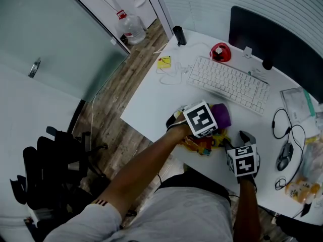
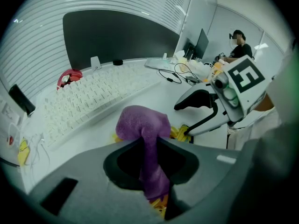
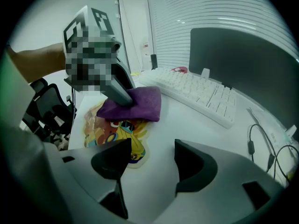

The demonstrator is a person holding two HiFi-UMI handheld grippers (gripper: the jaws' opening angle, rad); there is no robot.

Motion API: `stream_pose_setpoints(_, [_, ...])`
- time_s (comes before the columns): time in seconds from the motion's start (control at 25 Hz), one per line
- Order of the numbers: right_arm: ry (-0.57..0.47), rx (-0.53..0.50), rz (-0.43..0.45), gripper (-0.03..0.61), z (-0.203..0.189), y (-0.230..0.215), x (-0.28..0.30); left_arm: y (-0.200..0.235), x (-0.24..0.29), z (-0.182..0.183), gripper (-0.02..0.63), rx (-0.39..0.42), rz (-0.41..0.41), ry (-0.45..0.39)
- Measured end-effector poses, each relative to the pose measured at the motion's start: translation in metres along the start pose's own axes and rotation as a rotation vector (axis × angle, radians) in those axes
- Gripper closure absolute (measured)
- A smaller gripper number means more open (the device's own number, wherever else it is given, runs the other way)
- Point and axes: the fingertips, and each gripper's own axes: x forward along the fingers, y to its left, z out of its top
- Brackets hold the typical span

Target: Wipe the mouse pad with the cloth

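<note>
Two grippers work side by side at the near edge of the white desk (image 1: 151,105), each held at the end of a bare forearm. The right gripper (image 3: 150,161) is nearest, with its jaws spread wide and nothing between them but bare desk and the near right tip of the mouse pad (image 3: 119,134). Seen from the left gripper view, one of its dark fingers reaches the pad's yellow edge; I cannot tell whether it presses down.

Just left of it and slightly farther, the left gripper (image 2: 150,164) has its jaws pressed together on the purple cloth (image 2: 140,122). A strip of the cloth is pinched between them, and the rest is bunched in front of the tips. The cloth lies on the far part of the mouse pad, a colourful cartoon-shaped one that lies flat near the desk's front edge.

Beyond the pad a white keyboard (image 1: 229,82) runs slantwise across the desk. A black mouse (image 1: 285,156) with its cable lies well apart to the right. Farther still are a red object (image 1: 220,52) and a dark monitor (image 1: 272,39). On the floor to the left is a black office chair (image 1: 50,170).
</note>
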Motion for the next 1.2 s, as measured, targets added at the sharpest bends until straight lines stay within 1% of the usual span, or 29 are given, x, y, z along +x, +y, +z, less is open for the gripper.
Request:
stream_pose_setpoints(0.28, [-0.009, 0.011, -0.008, 0.328, 0.0, -0.001, 0.0, 0.025, -0.015, -0.026, 0.532, -0.075, 0.042, -0.005])
stream_pose_setpoints(0.68, [-0.01, 0.016, -0.012, 0.328, -0.001, -0.001, -0.001, 0.069, -0.058, -0.092, 0.532, -0.236, 0.149, -0.017])
stream_pose_setpoints(0.84, [-0.012, 0.016, -0.011, 0.328, -0.001, -0.001, 0.0, 0.078, -0.071, -0.111, 0.532, -0.281, 0.185, -0.025])
stream_pose_setpoints(0.92, [-0.011, 0.016, -0.01, 0.328, -0.001, -0.001, 0.0, 0.077, -0.076, -0.112, 0.532, -0.285, 0.199, -0.037])
stream_pose_setpoints(1.0, [-0.01, 0.015, -0.008, 0.328, -0.001, -0.001, 0.0, 0.07, -0.079, -0.104, 0.532, -0.271, 0.202, -0.056])
stream_pose_setpoints(1.2, [-0.024, 0.004, -0.024, 0.328, 0.003, -0.006, -0.005, 0.032, -0.065, -0.064, 0.532, -0.201, 0.152, -0.118])
